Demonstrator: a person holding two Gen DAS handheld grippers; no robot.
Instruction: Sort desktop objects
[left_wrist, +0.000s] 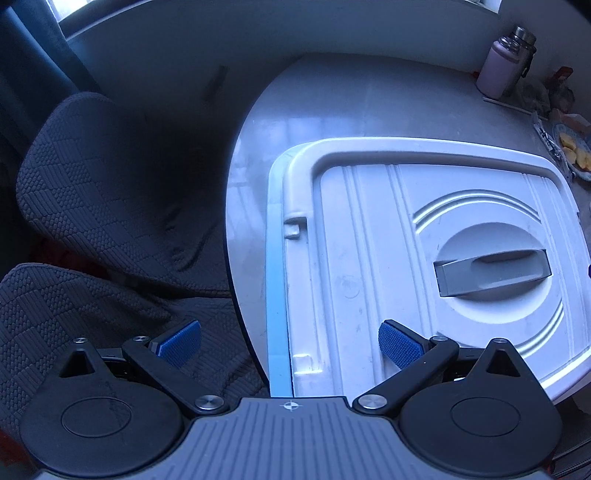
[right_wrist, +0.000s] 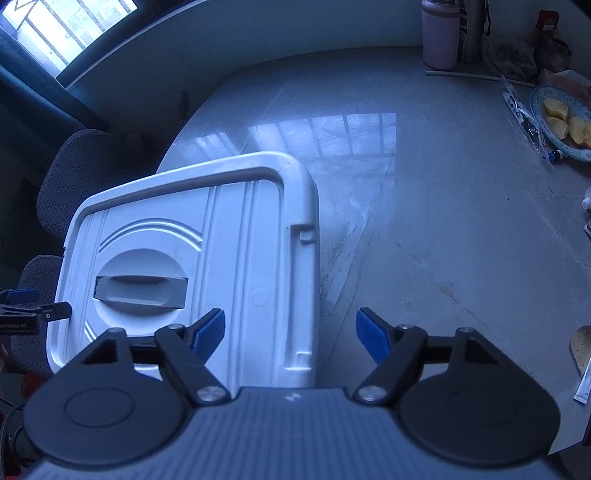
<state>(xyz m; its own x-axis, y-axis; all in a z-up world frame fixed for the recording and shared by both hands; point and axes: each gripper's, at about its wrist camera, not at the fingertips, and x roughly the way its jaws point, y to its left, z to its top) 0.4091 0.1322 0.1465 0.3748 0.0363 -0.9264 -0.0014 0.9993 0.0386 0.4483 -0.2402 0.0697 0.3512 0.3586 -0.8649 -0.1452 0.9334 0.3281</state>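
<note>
White plastic filled most of what I saw: the storage box lid sat closed on its bin at the near left edge of the table, its grey recessed handle lying across the round dished centre. A pale blue rim of the bin showed under the lid's left side in my left wrist view.

My left gripper hovered over that left side of the lid with its jaws spread wide and nothing between them; one blue pad hung out past the table edge above the dark quilted chair cover, the other pad over the lid itself.

My right gripper was likewise spread and empty, straddling the lid's right edge, with one pad above the lid and the other above the bare tabletop. From that camera I could also see the tip of the left gripper at the far left of the lid.

Along the far right edge of the table stood a pink flask beside a darker steel bottle, and near them a patterned plate holding yellow fruit pieces, with a clear wrapper lying just beside the plate
</note>
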